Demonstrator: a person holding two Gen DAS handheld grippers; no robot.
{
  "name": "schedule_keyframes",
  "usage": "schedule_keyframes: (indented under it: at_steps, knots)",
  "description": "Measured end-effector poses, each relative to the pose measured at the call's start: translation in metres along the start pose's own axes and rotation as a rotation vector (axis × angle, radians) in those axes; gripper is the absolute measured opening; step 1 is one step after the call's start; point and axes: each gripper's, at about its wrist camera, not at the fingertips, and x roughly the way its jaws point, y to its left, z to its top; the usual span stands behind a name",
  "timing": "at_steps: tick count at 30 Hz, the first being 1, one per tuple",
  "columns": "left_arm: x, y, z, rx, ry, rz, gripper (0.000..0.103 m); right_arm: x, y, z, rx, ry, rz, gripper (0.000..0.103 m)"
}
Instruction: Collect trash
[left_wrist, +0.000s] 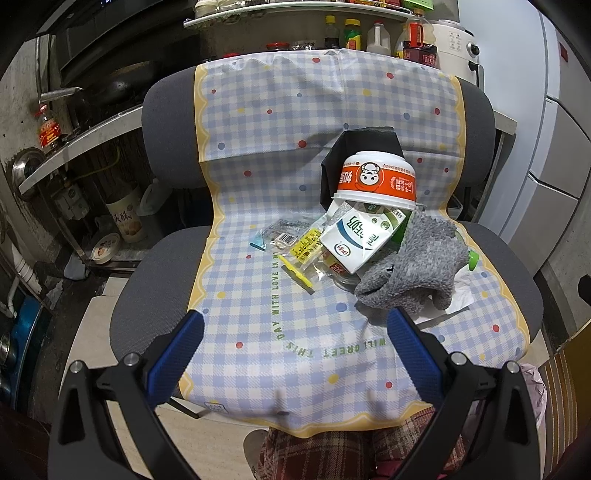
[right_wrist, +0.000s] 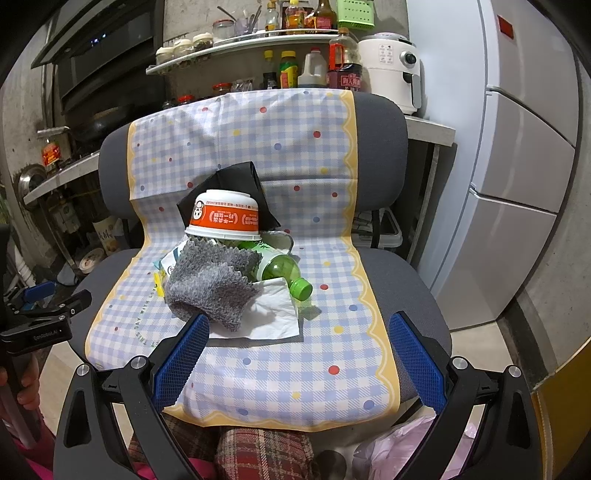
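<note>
**Trash heaped on a covered chair, both grippers open and waiting**

A grey office chair (right_wrist: 384, 122) serves as the work surface, draped from backrest to seat edge with a blue-and-white checked cloth (left_wrist: 280, 122), probably to keep the upholstery clean and give the litter one plain background. The trash sits in a single pile toward the back of the seat, at about one o'clock from the left gripper (left_wrist: 295, 354) and eleven o'clock from the right gripper (right_wrist: 297, 354).

Topmost is an upturned orange-and-white instant noodle bowl (right_wrist: 223, 218), rim down, propped on the items beneath, with a black plastic bag (right_wrist: 236, 173) leaning on the backrest behind it. A grey fuzzy cloth (right_wrist: 210, 284) slumps over the front of the heap, partly covering a green plastic bottle (right_wrist: 284, 271) lying on its side, cap pointing to four o'clock. Under the cloth a white paper napkin (right_wrist: 275, 317) lies flat. A white-and-green milk carton (left_wrist: 358, 236) tilts out at the pile's nine o'clock side, and small wrappers (left_wrist: 299, 243) lie scattered just beyond it.

Both grippers hang short of the pile with their blue-padded fingers spread wide, holding nothing. A pale pink bag (right_wrist: 402, 443) shows at the chair's front edge, at five o'clock in the right view; I judge it the likely destination.
</note>
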Motion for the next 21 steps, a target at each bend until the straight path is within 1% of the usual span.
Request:
schedule_keyframes:
  at_steps: [3, 4, 6, 8, 9, 10, 11, 12, 14, 15, 16, 17, 19, 21]
  knots:
    - [0.006, 0.002, -0.002, -0.007, 0.007, 0.006, 0.096, 0.005, 0.004, 0.0, -0.009, -0.002, 0.004, 0.097]
    - [0.008, 0.003, -0.003, -0.01, 0.01, 0.008, 0.096, 0.006, -0.005, -0.001, -0.018, 0.0, 0.005, 0.097]
    - [0.013, 0.006, -0.003, -0.018, 0.02, 0.012, 0.096, 0.006, -0.001, -0.002, -0.029, -0.02, 0.008, 0.097]
    - [0.019, 0.009, -0.005, -0.022, 0.03, 0.005, 0.096, 0.014, 0.001, -0.004, -0.032, -0.08, 0.052, 0.097]
    - [0.023, 0.01, -0.006, -0.022, 0.038, 0.002, 0.096, 0.02, 0.002, -0.004, -0.028, -0.091, 0.092, 0.097]
    - [0.026, 0.01, -0.007, -0.021, 0.044, 0.0, 0.096, 0.023, 0.008, -0.004, -0.035, -0.138, 0.113, 0.097]
    - [0.029, 0.011, -0.008, -0.018, 0.049, 0.002, 0.096, 0.03, 0.014, -0.003, -0.051, -0.155, 0.136, 0.097]
    - [0.031, 0.011, -0.009, -0.017, 0.049, 0.009, 0.096, 0.041, 0.021, -0.003, -0.074, -0.124, 0.156, 0.097]
    - [0.038, 0.014, -0.011, -0.017, 0.032, 0.019, 0.096, 0.058, 0.042, -0.001, -0.143, -0.125, 0.167, 0.097]
    - [0.04, 0.016, -0.012, -0.017, 0.023, 0.028, 0.096, 0.064, 0.048, -0.002, -0.117, -0.098, 0.208, 0.097]
    - [0.042, 0.019, -0.014, -0.018, 0.01, 0.038, 0.096, 0.075, 0.061, -0.005, -0.136, -0.058, 0.212, 0.097]
    - [0.045, 0.022, -0.015, -0.023, 0.004, 0.048, 0.096, 0.079, 0.069, -0.005, -0.145, -0.051, 0.217, 0.097]
    - [0.052, 0.027, -0.014, -0.034, 0.017, 0.058, 0.096, 0.09, 0.086, -0.006, -0.168, -0.04, 0.221, 0.096]
    - [0.059, 0.034, -0.014, -0.043, 0.033, 0.058, 0.096, 0.104, 0.092, -0.008, -0.179, -0.019, 0.22, 0.096]
